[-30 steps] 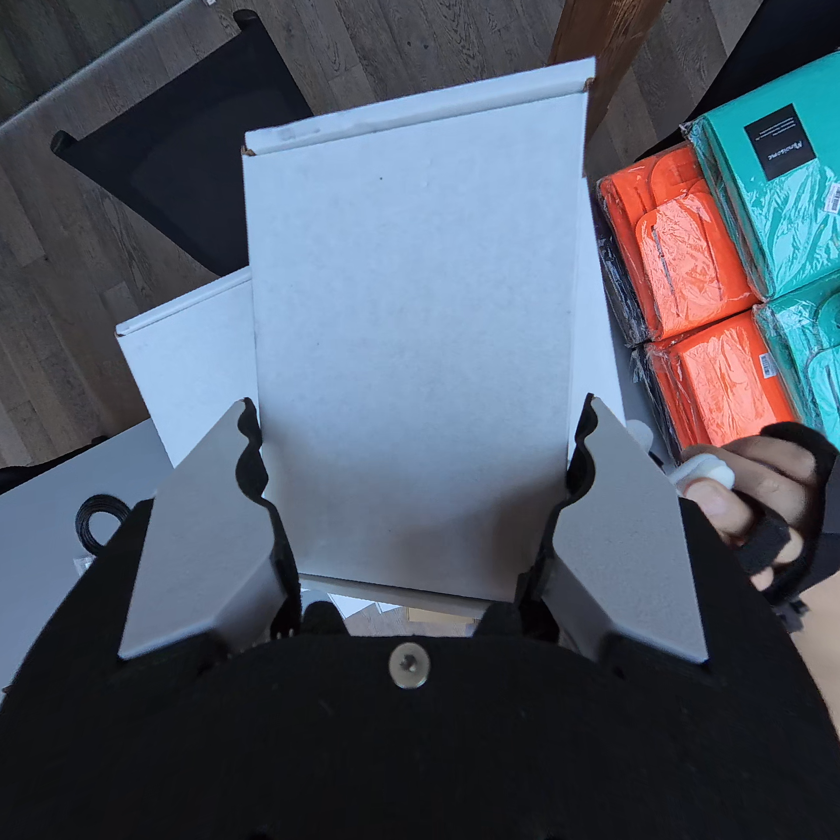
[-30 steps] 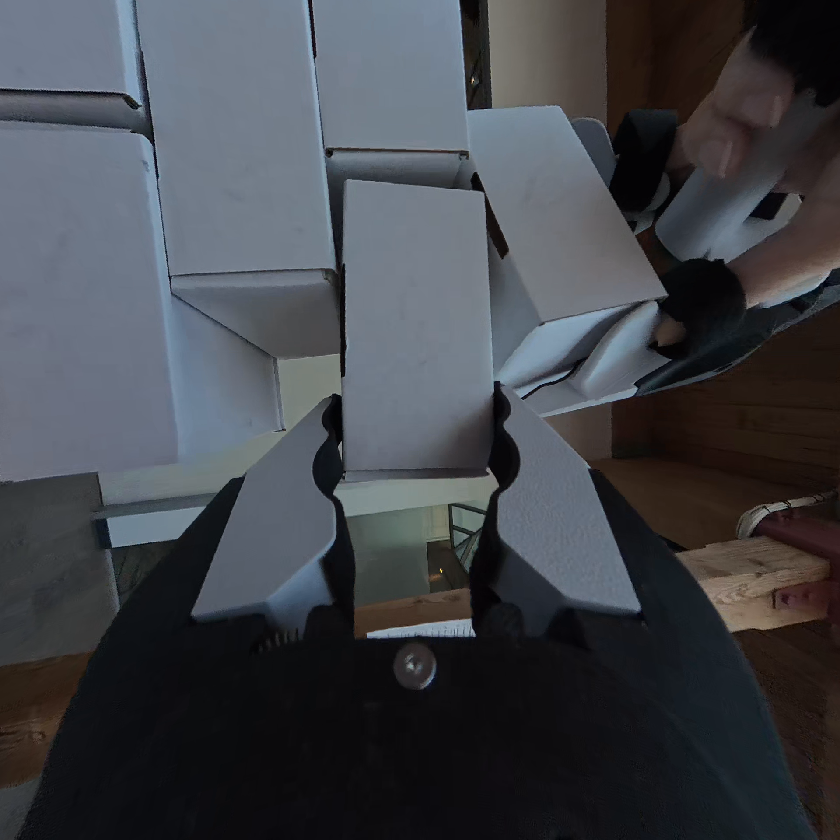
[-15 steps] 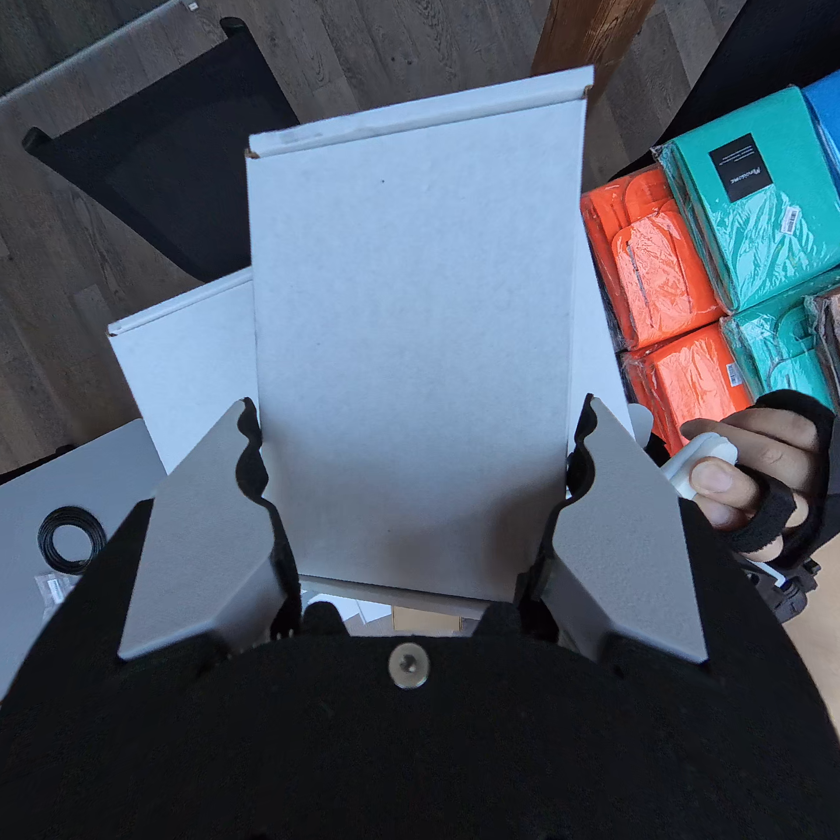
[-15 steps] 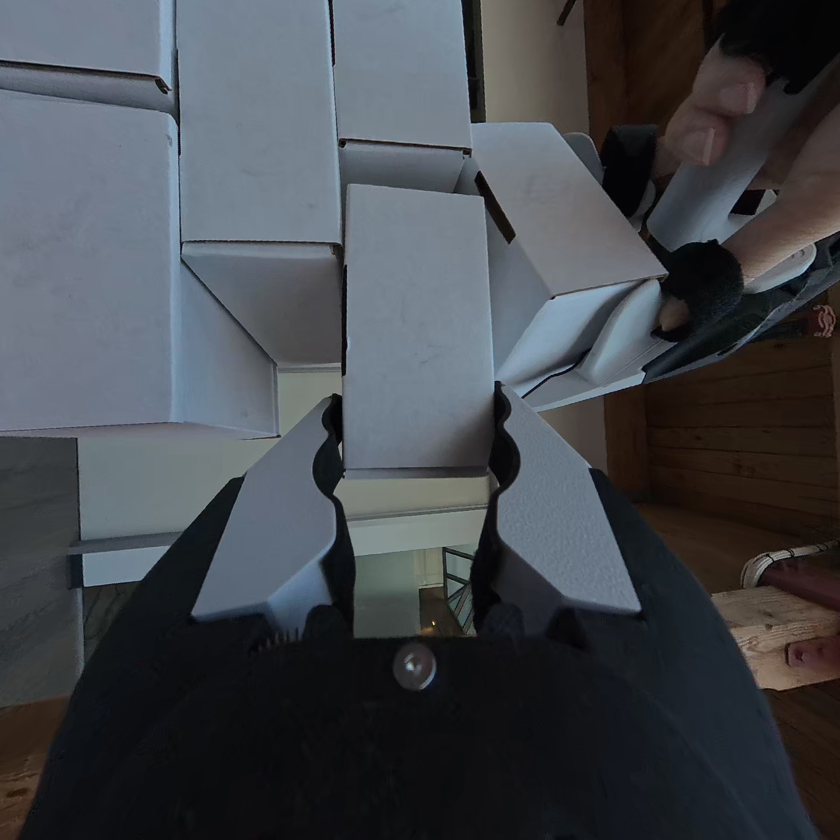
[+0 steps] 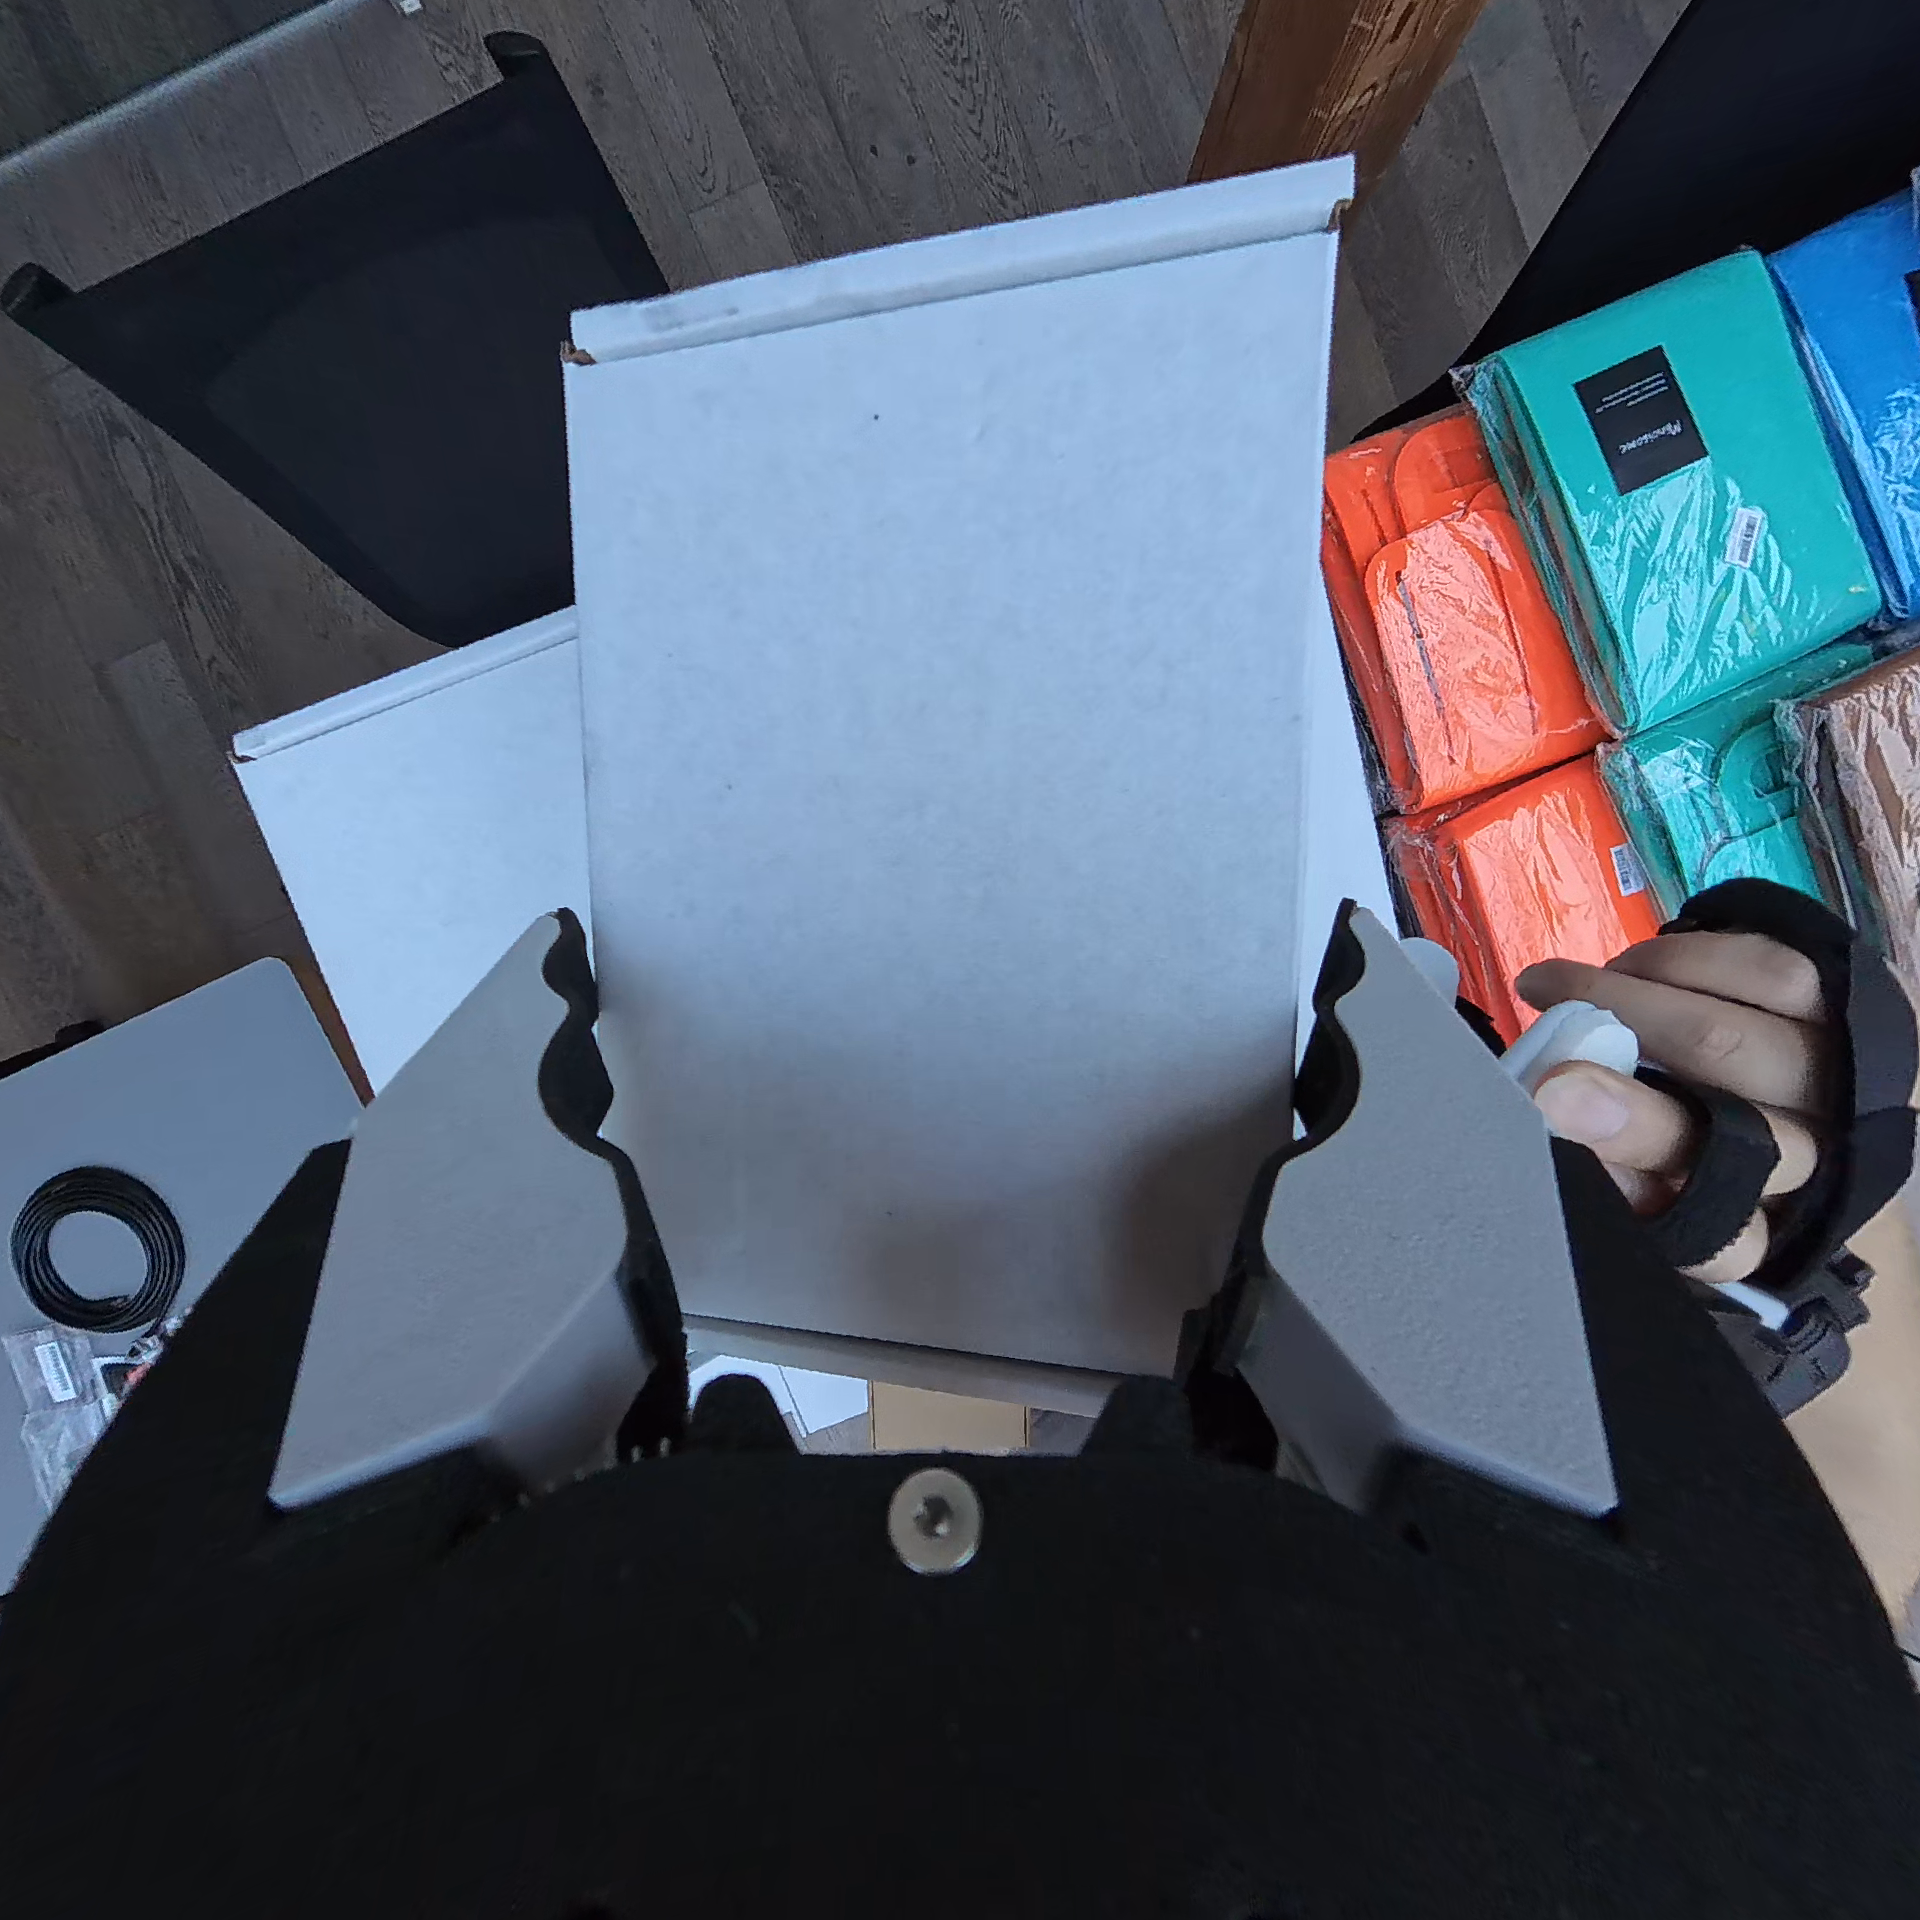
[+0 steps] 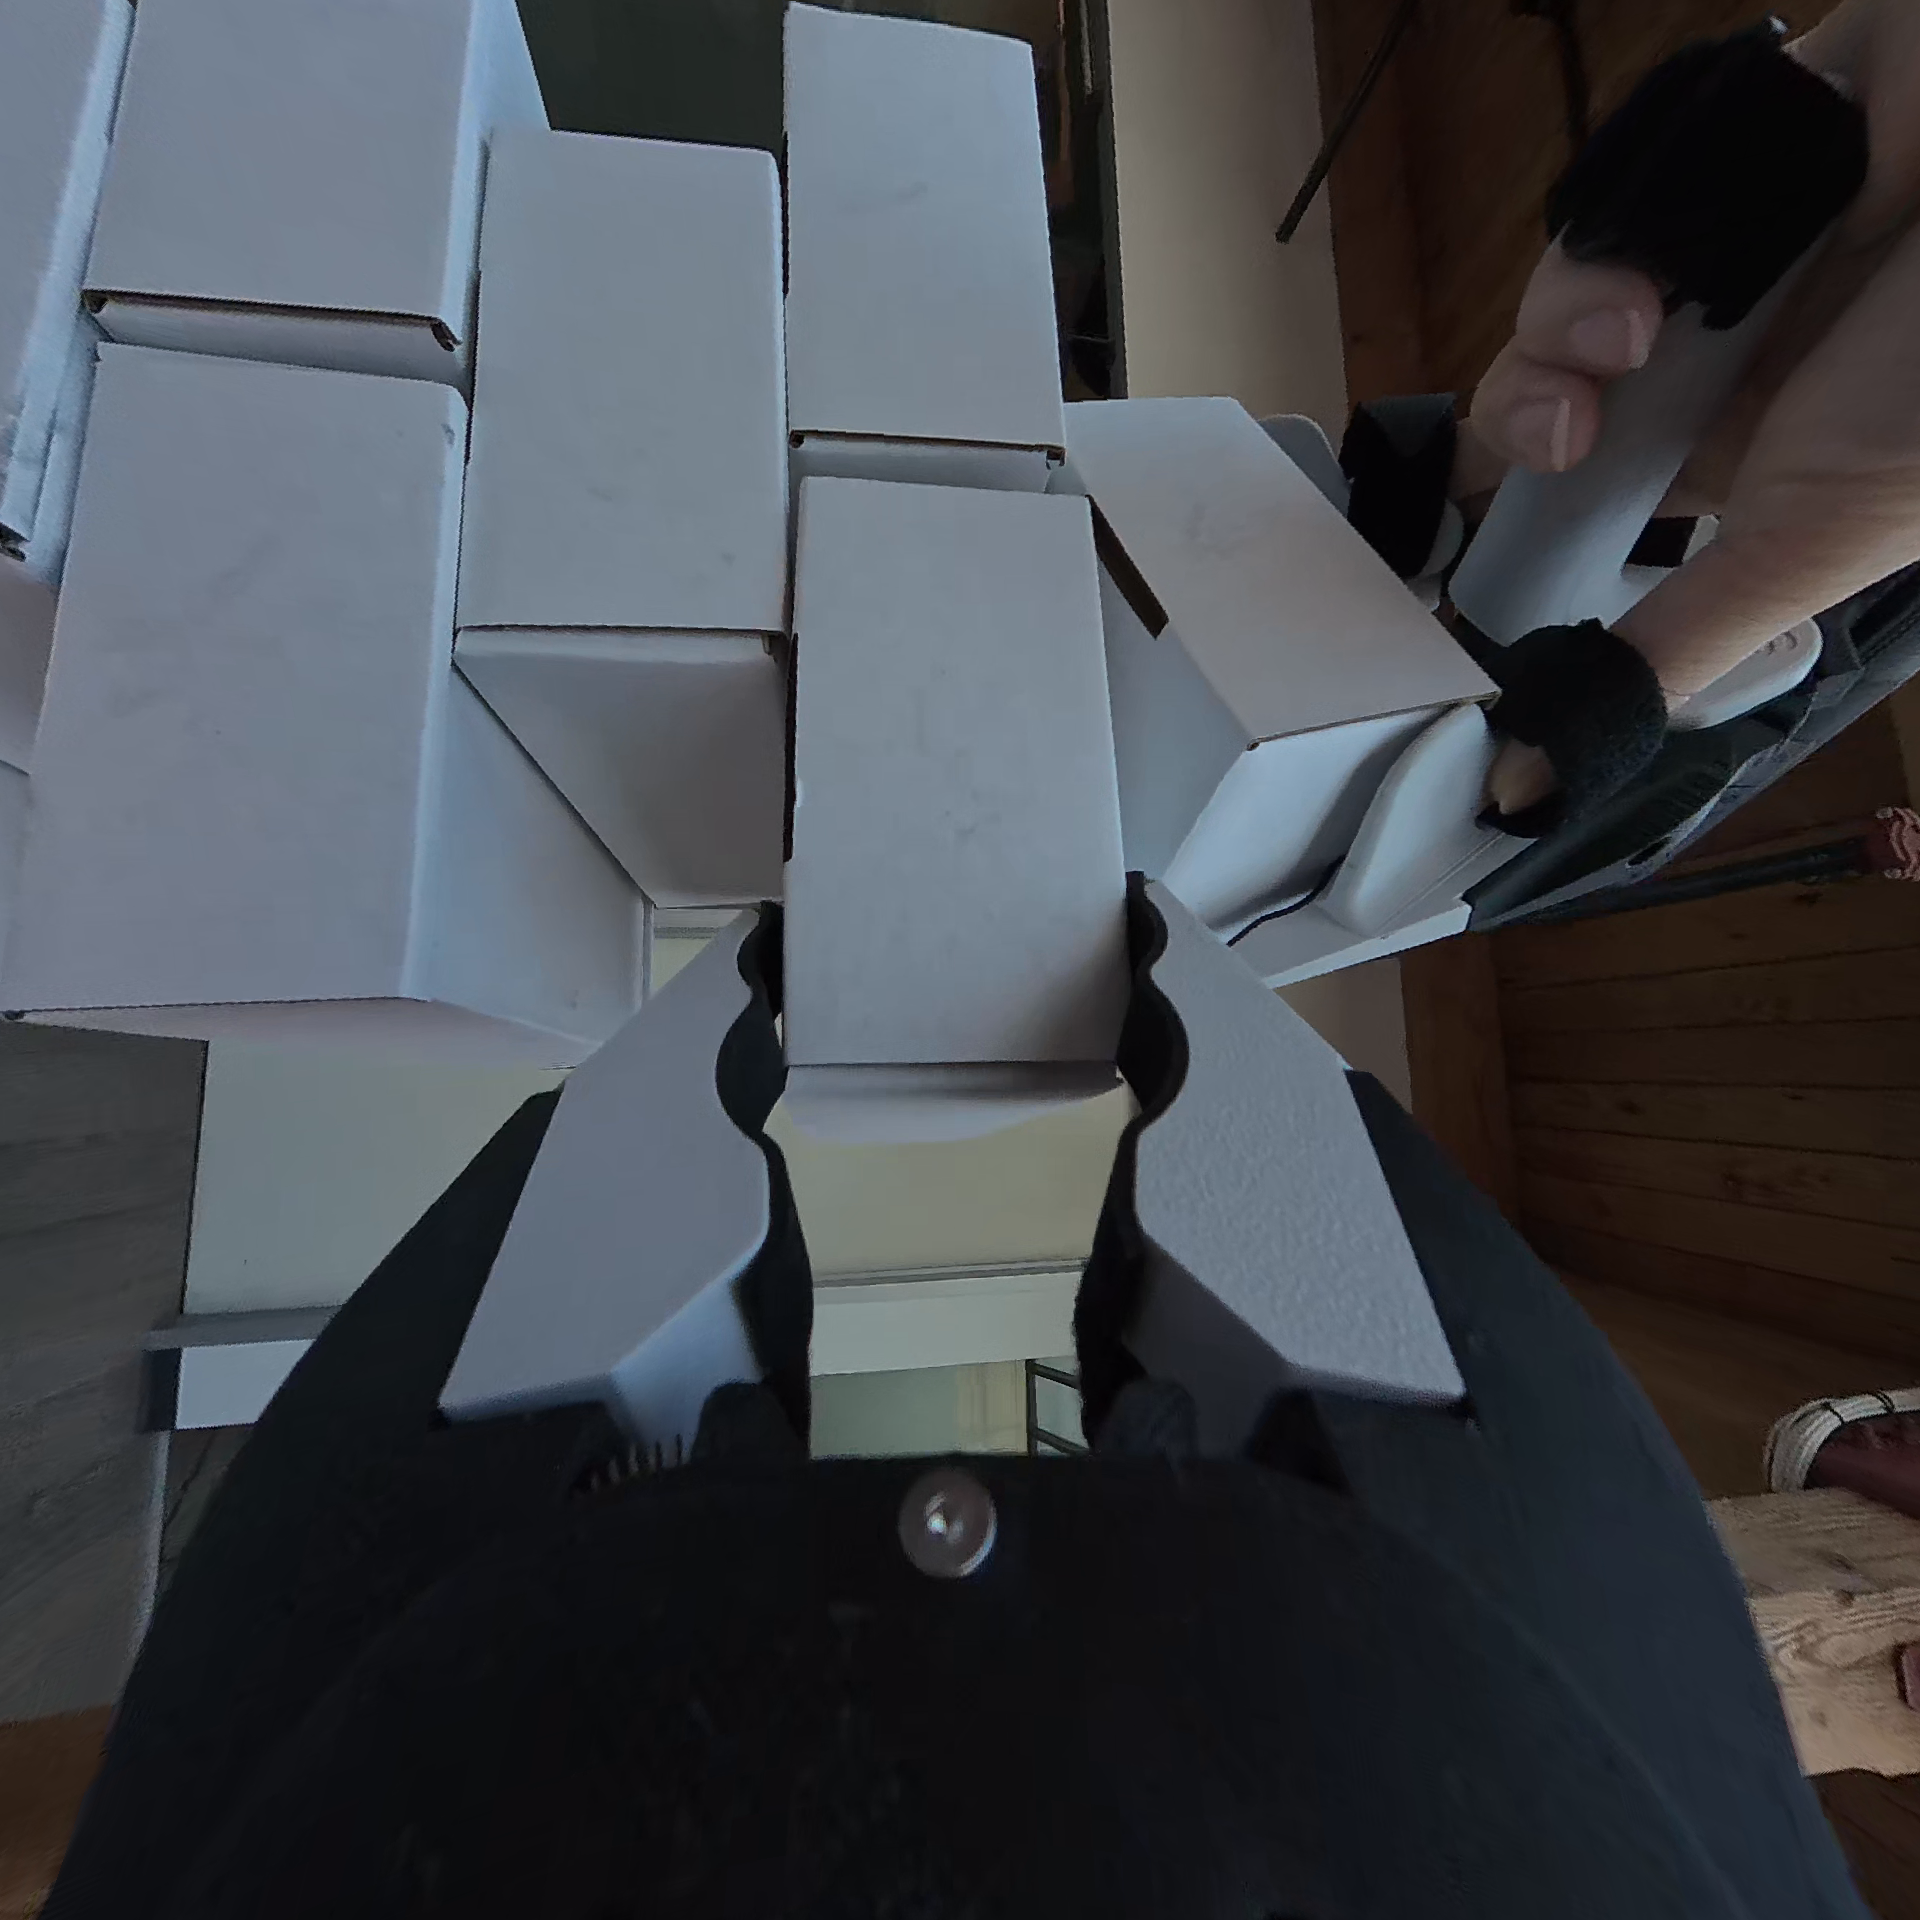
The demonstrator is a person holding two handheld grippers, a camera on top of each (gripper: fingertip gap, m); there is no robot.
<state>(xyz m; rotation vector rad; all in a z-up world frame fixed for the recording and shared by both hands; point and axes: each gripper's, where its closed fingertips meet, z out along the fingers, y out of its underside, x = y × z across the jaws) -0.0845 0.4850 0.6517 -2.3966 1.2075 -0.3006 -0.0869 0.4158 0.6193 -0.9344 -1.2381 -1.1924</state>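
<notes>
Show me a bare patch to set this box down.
Grey tabletop between the black cable coil and the second white box is bare. Crowded: the orange packs and teal packs, and the stacked white boxes.

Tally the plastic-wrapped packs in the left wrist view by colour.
Orange plastic-wrapped packs: 2
Teal plastic-wrapped packs: 2
Blue plastic-wrapped pack: 1
Brown plastic-wrapped pack: 1
Total: 6
</notes>
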